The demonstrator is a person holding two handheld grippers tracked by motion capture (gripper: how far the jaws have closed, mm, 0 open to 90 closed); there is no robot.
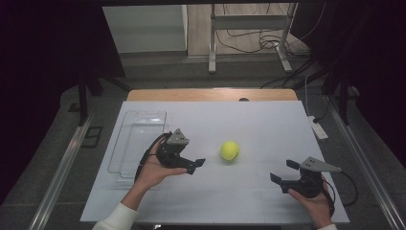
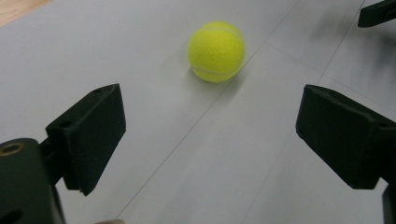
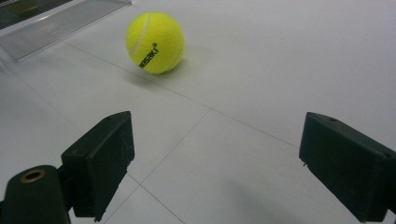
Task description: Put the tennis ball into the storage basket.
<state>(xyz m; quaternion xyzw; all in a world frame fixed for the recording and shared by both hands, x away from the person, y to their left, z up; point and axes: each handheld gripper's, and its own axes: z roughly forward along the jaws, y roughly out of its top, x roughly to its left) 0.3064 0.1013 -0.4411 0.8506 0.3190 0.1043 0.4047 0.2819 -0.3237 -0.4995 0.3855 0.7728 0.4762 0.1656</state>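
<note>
Ball [image 1: 230,150] sits free mid-surface [image 1: 249,191], between both grippers, untouched. Left gripper [image 1: 195,164] near it, jaws spread, empty. Right gripper [image 1: 282,173] farther off, jaws spread, empty. Clear tray [image 1: 139,139] at left, nothing in it. Grasp not yet begun; likely all work remains.

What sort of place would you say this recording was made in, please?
Probably a lab or recording room, not a home: a table under a plain white cover, dark curtains at the sides, a metal stand with loose cables on the floor, and only a tennis ball and clear tray set out.
</note>
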